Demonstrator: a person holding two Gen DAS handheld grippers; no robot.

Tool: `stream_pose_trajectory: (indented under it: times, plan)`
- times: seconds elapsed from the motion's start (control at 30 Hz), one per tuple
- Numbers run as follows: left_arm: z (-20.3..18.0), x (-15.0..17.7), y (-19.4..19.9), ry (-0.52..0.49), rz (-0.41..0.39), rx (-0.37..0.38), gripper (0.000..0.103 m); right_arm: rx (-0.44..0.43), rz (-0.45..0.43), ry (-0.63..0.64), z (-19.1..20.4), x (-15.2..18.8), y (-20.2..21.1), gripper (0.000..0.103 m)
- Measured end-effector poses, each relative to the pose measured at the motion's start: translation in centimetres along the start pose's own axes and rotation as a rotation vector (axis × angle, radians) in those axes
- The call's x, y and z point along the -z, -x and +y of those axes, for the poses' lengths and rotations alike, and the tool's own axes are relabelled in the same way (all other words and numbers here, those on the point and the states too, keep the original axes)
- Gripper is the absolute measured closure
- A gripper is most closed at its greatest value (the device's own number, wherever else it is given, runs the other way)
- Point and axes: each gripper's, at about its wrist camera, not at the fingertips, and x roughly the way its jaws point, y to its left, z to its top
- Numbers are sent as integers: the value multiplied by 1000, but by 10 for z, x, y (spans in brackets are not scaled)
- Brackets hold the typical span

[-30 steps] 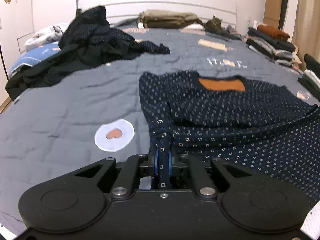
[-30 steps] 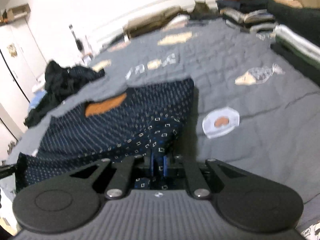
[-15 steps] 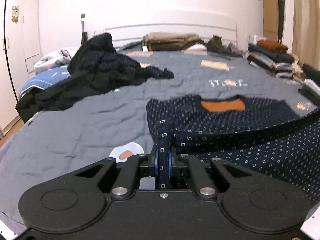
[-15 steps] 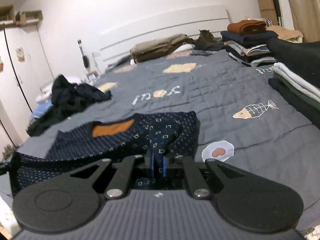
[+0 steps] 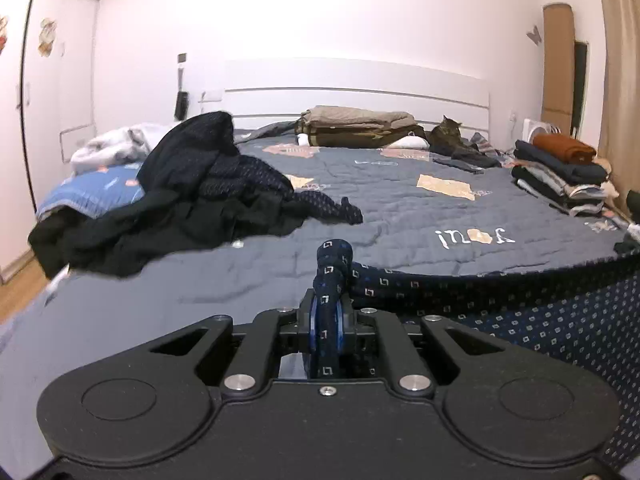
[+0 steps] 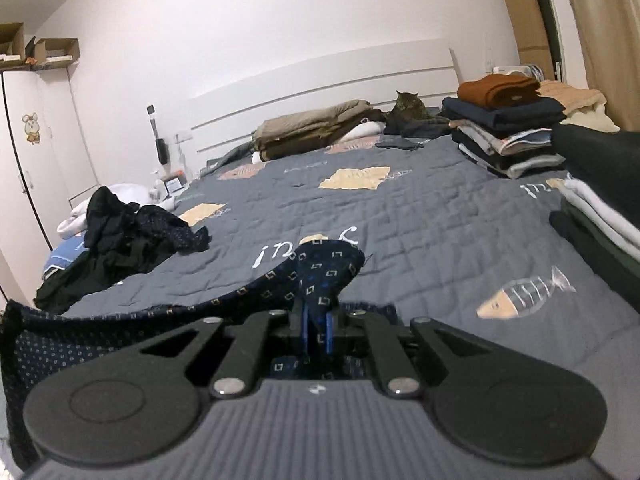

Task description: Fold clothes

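Observation:
A navy sweater with small square dots [image 5: 520, 308] hangs stretched between both grippers above the grey bed. My left gripper [image 5: 327, 320] is shut on one bunched corner of it, and the fabric runs off to the right. My right gripper [image 6: 316, 332] is shut on the other corner of the sweater [image 6: 324, 268], with the fabric running left and sagging below. The rest of the sweater's body is hidden under the gripper housings.
A heap of dark unfolded clothes [image 5: 188, 200] lies on the bed's left side. Stacks of folded clothes [image 6: 504, 128] stand along the right edge, with another stack [image 6: 600, 200] nearer. Folded beige bedding [image 5: 356, 126] and a cat [image 6: 406, 106] are at the headboard. The grey quilt [image 6: 420, 208] spreads between.
Both grippers have risen and tilted up, lifting the sweater off the bed. Its orange collar and flat body have dropped out of view; the edge now hangs taut between the grippers.

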Motion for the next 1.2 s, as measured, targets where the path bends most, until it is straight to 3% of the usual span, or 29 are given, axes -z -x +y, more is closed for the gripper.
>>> stream_pose_trajectory:
  times: [0.33, 0.7, 0.87, 1.0, 1.1, 1.2]
  plan:
    - [2, -4, -95, -27, 89, -20, 94, 26, 114, 0, -12, -16, -102, 95]
    - [2, -22, -152, -56, 95, -30, 94, 36, 125, 36, -17, -35, -160, 95]
    - [-2, -12, -176, -74, 164, -38, 94, 50, 207, 49, -22, -24, -188, 95]
    - [3, -9, -176, -49, 186, -81, 72, 99, 230, 66, -24, -20, -192, 83]
    - [12, -12, -155, 9, 150, -108, 71, 117, 195, 46, -26, -29, -175, 70]
    - [14, -15, -128, 57, 132, -98, 60, 88, 176, 25, -23, -36, -154, 68]
